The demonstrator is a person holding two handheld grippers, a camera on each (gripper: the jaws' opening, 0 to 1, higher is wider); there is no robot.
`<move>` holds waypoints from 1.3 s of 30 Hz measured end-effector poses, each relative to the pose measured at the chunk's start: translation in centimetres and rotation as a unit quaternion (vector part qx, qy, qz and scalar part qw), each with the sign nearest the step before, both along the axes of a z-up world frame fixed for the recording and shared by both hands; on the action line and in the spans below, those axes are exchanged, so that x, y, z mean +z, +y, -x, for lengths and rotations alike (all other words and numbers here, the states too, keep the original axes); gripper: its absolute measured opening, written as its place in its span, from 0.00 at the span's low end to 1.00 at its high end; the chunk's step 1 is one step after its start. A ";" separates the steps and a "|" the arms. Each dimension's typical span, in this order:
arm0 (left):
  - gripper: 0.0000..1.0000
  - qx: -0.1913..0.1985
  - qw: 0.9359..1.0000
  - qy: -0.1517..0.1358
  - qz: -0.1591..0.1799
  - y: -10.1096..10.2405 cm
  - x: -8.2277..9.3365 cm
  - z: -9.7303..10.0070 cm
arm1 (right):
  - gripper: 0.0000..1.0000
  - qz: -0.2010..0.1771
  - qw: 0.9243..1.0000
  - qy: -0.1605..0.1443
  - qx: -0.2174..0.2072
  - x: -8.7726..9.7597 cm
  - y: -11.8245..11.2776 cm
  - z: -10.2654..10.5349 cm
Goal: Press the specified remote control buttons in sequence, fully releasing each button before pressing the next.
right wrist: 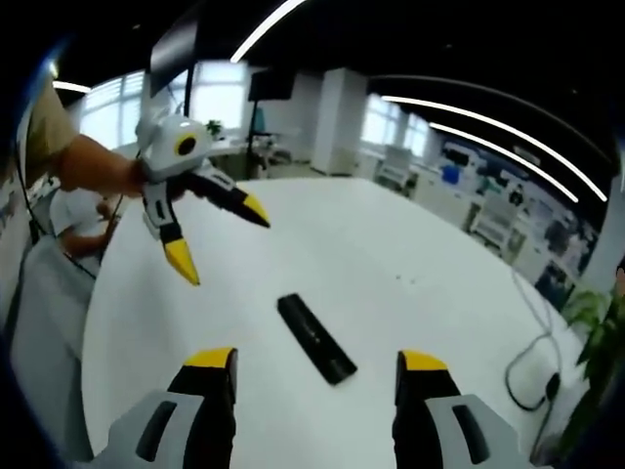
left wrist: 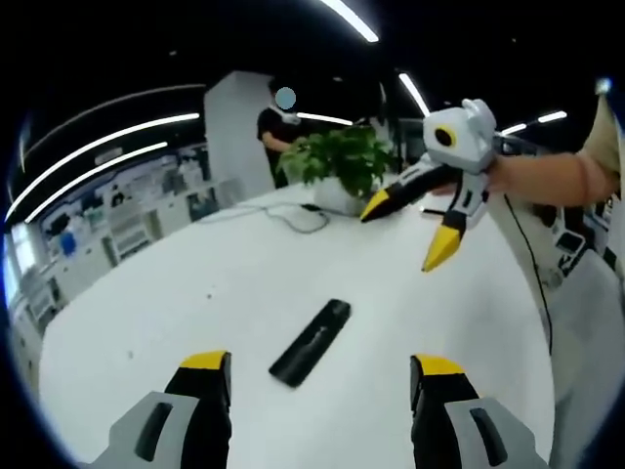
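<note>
On the white table (left wrist: 146, 313) the black remote (left wrist: 311, 342) lies flat, its long axis slanted, ahead between the spread jaws of both the left claw (left wrist: 317, 376) and right claw (right wrist: 314, 371), neither clearly nearer

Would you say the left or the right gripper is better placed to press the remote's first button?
Hard to call: both grippers, left and right, hang open above the table, apart from the remote.
</note>
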State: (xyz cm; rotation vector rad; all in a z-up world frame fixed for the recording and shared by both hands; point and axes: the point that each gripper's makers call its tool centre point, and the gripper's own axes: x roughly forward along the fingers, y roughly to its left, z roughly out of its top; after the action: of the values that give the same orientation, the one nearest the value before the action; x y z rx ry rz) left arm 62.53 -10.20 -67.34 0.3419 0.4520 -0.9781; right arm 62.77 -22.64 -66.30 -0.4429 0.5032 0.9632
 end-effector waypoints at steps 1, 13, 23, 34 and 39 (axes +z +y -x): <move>0.77 0.000 1.000 0.000 -0.001 0.0 0.0 -0.1 | 0.64 0.003 1.000 0.000 0.003 -0.1 0.0 0.0; 0.77 -0.021 0.999 -0.001 -0.029 -0.2 -1.0 -1.8 | 0.62 0.034 0.999 0.010 0.035 -1.7 0.5 -1.6; 0.76 -0.048 0.998 0.004 -0.048 -0.9 -1.9 -2.4 | 0.61 0.062 0.996 0.017 0.064 -2.7 1.0 -2.4; 0.75 -0.079 0.993 0.011 -0.085 -1.1 -3.6 -3.1 | 0.60 0.087 0.990 0.032 0.102 -4.6 1.6 -3.1; 0.75 -0.085 0.992 0.018 -0.093 -1.3 -4.1 -3.5 | 0.60 0.101 0.988 0.046 0.112 -5.6 1.5 -3.4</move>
State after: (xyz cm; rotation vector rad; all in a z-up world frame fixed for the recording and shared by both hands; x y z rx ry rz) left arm 66.07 -11.46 -71.48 0.5388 0.5559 -1.1129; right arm 66.21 -21.09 -71.94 -0.6496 0.6473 1.1574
